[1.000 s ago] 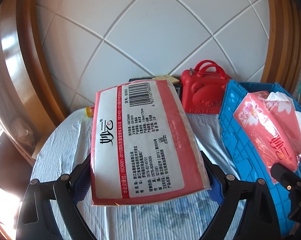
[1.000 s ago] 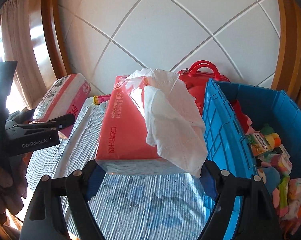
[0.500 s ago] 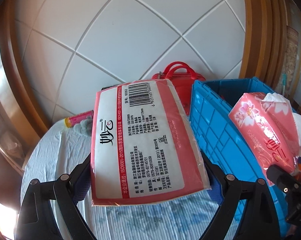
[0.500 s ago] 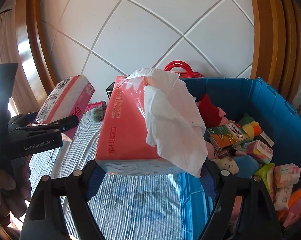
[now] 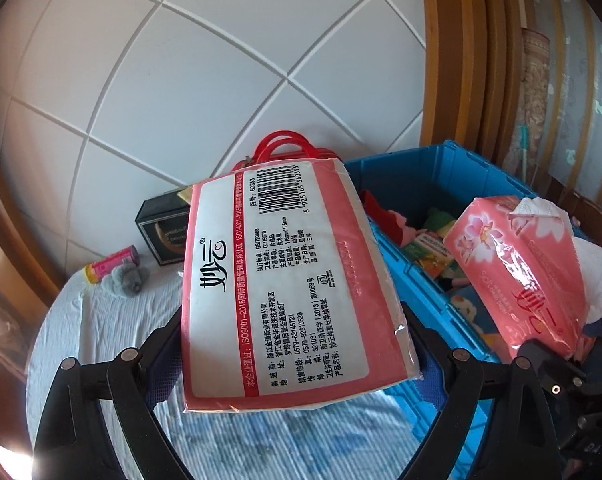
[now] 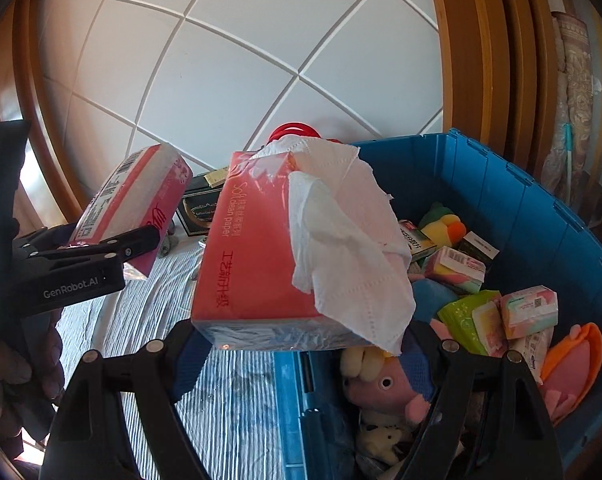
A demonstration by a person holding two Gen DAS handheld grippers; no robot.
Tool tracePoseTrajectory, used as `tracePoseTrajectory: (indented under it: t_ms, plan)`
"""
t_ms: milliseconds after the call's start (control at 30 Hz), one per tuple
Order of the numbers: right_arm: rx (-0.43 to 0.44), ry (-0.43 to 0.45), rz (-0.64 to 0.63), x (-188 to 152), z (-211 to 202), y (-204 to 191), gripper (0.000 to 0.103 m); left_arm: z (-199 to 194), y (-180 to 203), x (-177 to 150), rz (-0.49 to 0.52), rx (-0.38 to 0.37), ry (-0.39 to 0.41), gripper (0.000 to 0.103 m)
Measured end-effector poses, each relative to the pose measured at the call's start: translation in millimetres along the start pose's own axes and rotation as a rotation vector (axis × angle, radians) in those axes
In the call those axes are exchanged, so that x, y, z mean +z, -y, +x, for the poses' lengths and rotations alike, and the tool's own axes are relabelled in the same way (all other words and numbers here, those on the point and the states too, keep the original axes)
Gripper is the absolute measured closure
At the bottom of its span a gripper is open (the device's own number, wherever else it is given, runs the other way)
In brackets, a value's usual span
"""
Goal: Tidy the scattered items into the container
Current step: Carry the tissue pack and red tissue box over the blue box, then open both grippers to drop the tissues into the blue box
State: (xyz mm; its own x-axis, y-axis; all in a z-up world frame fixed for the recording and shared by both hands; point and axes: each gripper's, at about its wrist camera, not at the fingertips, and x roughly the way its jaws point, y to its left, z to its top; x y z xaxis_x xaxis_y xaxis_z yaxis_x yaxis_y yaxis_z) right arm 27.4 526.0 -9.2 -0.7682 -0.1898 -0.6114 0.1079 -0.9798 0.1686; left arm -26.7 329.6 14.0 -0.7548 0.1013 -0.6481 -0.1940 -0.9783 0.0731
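While each claw (image 5: 285, 344) (image 6: 301, 344) grips a tissue pack (image 5: 277, 280) (image 6: 269, 248), blue bin's near rim (image 6: 287, 380) beneath the right.

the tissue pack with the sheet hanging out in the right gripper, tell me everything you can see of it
The opened tissue pack is a soft, red-pink plastic-wrapped block with printed lettering along its side and a pale blue underside. A white embossed tissue sheet spills from its torn top and drapes down one side. The right gripper clamps it at its near end, holding it tilted in the air over the near wall of the blue crate. Nothing else touches it.
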Motion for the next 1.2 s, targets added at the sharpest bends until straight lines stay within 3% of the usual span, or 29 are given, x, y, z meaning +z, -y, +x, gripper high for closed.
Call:
tracePoseTrajectory:
  t_ms: [633,1200]
  plan:
    - [-0.149,0.004,0.159,-26,-28,81,0.022,13,109,34,0.148,-0.155,0.008,0.009]
    - [-0.242,-0.039,0.242,-55,-50,111,0.022,29,168,61,0.228,-0.279,0.019,0.009]
